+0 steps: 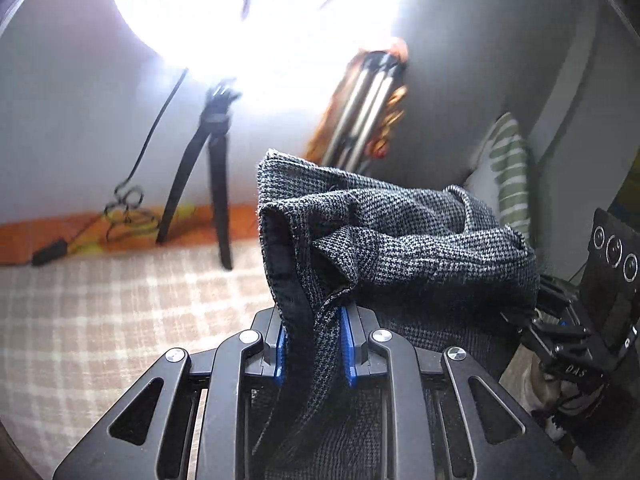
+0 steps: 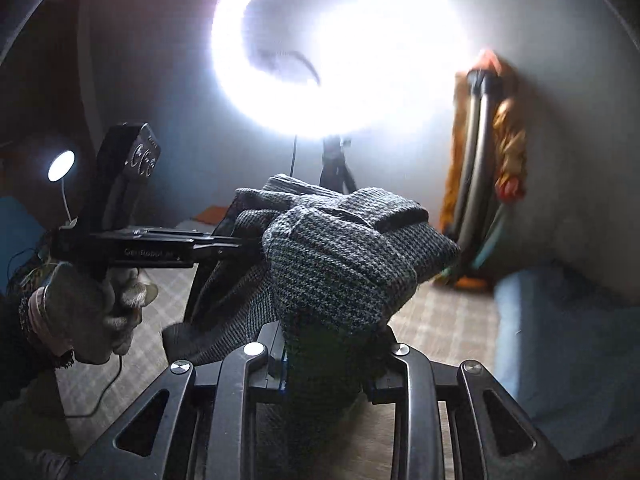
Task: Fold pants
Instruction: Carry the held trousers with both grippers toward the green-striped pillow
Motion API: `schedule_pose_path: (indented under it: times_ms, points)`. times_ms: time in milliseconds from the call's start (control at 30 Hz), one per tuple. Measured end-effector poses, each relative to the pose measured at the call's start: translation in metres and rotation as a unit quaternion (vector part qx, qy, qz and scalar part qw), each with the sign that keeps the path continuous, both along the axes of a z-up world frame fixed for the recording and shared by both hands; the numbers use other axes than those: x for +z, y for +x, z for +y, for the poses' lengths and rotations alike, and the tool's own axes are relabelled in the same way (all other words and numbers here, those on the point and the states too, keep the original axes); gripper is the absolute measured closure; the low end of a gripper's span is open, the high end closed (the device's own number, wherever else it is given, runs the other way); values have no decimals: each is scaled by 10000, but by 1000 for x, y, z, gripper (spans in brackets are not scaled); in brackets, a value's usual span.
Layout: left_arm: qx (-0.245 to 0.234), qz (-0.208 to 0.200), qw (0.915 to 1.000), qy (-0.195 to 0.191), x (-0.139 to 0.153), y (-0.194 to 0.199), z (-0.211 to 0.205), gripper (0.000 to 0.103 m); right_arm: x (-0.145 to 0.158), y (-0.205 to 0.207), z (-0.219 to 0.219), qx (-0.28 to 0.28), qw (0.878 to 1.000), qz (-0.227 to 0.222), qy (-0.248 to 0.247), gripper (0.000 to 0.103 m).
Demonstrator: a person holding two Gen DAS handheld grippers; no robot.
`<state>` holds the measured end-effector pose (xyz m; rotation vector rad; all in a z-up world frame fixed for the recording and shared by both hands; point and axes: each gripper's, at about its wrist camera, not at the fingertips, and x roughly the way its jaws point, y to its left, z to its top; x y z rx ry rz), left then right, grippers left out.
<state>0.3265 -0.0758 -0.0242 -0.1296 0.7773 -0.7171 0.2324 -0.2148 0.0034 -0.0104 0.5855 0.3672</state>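
Above checked bedspread point(image 1: 100, 320): pants point(image 1: 400, 240), ring light point(image 2: 340, 48), tripod point(image 1: 212, 168).

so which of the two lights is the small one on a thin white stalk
The little round lamp at the far left of the right wrist view, beside the left tongs. The other is the big ring light on a black stand, top centre.

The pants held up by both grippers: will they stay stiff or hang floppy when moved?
Probably floppy: the pants sag and bunch between the left gripper and right gripper. The coarse weave likely resists slipping.
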Motion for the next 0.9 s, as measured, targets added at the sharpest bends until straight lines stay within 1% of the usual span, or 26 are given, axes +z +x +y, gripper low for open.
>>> schedule_pose_path:
  times_ms: [67, 200, 267, 400, 567, 700, 900]
  points:
    - [-45, -69, 9999, -76, 12, -5, -8, 84, 14, -8, -6, -28, 9999, -115, -97, 78]
    - [-224, -434, 9988, -42, 38, -20, -32, 84, 43, -23, -25, -120, 9990, -320, -285, 78]
    - [-281, -495, 9983, -127, 47, -24, -41, 84, 57, -30, -39, -208, 9986, -396, -297, 78]
    - [-448, -565, 9971, -236, 64, -30, -66, 84, 74, -41, -64, -345, 9975, -513, -335, 78]
    - [-574, -802, 9948, -251, 84, -41, -99, 84, 93, -50, -99, -389, 9975, -525, -287, 78]
    - [-594, -816, 9943, -354, 89, -43, -117, 84, 102, -45, -124, -329, 9979, -488, -256, 78]
    - [-627, -810, 9939, -402, 86, -40, -153, 84, 107, -30, -167, -192, 9979, -409, -475, 78]
